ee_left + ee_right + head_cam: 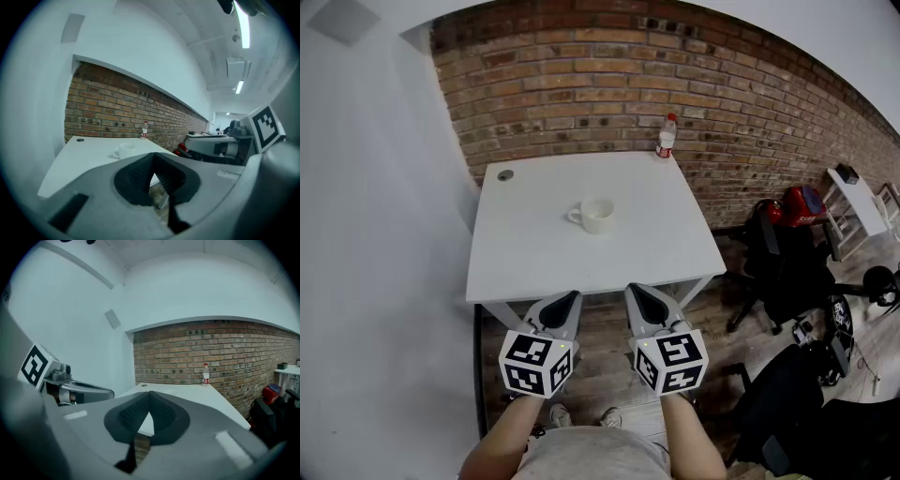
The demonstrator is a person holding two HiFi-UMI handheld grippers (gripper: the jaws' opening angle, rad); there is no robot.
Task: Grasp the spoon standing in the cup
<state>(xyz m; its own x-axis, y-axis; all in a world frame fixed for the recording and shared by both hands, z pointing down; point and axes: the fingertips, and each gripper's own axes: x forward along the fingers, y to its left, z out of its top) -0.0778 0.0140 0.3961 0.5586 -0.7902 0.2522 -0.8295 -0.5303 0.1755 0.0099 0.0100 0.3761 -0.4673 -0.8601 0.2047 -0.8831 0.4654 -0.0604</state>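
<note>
A white cup (596, 215) with its handle to the left stands near the middle of the white table (534, 262); I see no spoon in it from here. The cup (125, 150) also shows small in the left gripper view. My left gripper (565, 298) and right gripper (641, 291) hover side by side just before the table's near edge, well short of the cup. Both are shut with tips touching and nothing between them, as with the left gripper (153, 157) and right gripper (149, 395) in their own views.
A small plastic bottle (666, 137) stands at the table's far right edge against the brick wall. A round cable hole (505, 174) sits at the far left corner. Black office chairs (787, 272) and a red bag (802, 204) crowd the floor to the right.
</note>
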